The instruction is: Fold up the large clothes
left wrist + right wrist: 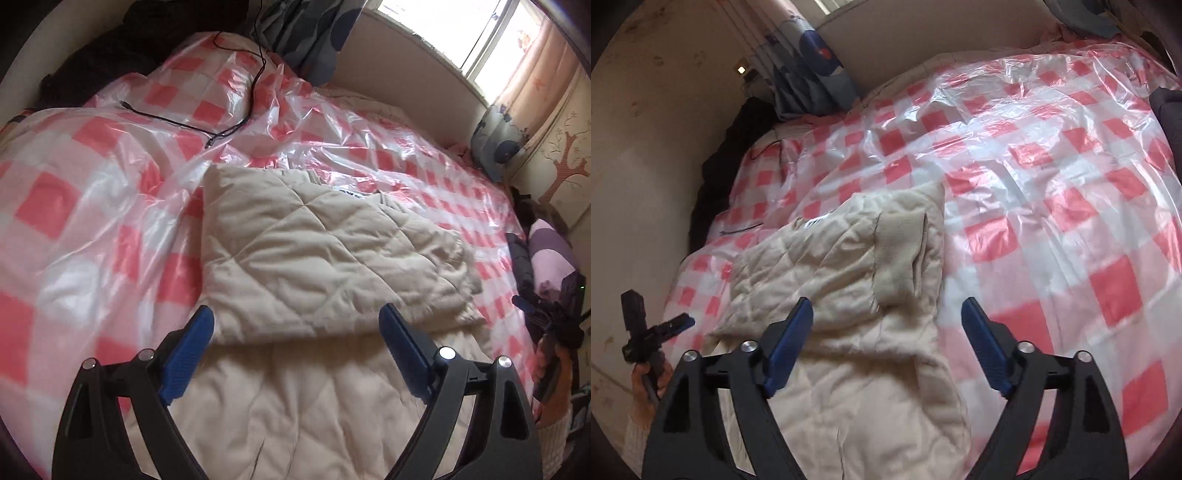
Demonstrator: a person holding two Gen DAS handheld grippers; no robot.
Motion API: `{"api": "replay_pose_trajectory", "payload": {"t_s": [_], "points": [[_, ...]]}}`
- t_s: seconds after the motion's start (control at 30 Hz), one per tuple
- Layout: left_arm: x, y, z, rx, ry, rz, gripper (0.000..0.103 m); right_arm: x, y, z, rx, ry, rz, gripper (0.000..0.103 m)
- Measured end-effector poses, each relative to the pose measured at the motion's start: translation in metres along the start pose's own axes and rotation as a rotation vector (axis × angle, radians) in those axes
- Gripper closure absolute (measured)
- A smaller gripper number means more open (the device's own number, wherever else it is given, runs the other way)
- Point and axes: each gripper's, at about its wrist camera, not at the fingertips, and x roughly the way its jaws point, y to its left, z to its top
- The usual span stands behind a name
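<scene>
A beige quilted garment (314, 258) lies on the bed, its far part folded back over the near part. It also shows in the right wrist view (849, 280), with a plain beige panel on top. My left gripper (295, 321) is open and empty, hovering above the fold's near edge. My right gripper (886, 314) is open and empty above the garment's right side. The right gripper also shows at the right edge of the left wrist view (546, 317), and the left gripper at the left of the right wrist view (653, 328).
The bed is covered with a red-and-white checked plastic sheet (92, 206). A black cable (221, 133) lies on it at the far side. Dark clothing (110, 48) is piled at the far left corner. A headboard (406, 62) and window (461, 29) stand behind.
</scene>
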Motion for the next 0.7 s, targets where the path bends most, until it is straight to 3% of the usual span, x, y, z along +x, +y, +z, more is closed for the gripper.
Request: {"api": "replay_pose_trajectory", "payload": {"t_s": [0.07,0.17,0.33,0.47,0.53,0.6,0.7], "points": [[-0.053,0.010,-0.033,-0.016,0.002,-0.032,0.007,-0.035,-0.005,-0.041,0.014,0.068,0.061,0.017],[-0.112,0.025,-0.090,-0.081,0.028,-0.089,0.007,-0.077,-0.020,-0.104,0.083,0.179,0.128,0.017],[-0.178,0.030,-0.185,-0.164,0.036,-0.151,0.007,-0.122,-0.029,-0.169,0.157,0.285,0.240,0.017],[-0.195,0.033,-0.243,-0.224,0.049,-0.205,0.007,-0.127,-0.017,-0.192,0.177,0.366,0.296,0.016],[-0.190,0.038,-0.262,-0.269,0.072,-0.218,0.007,-0.125,-0.014,-0.202,0.173,0.398,0.260,0.016],[-0.182,0.045,-0.277,-0.326,0.086,-0.226,0.007,-0.119,-0.012,-0.211,0.179,0.433,0.242,0.016],[-0.169,0.056,-0.287,-0.401,0.089,-0.242,0.007,-0.112,-0.002,-0.225,0.197,0.464,0.303,0.016]]}}
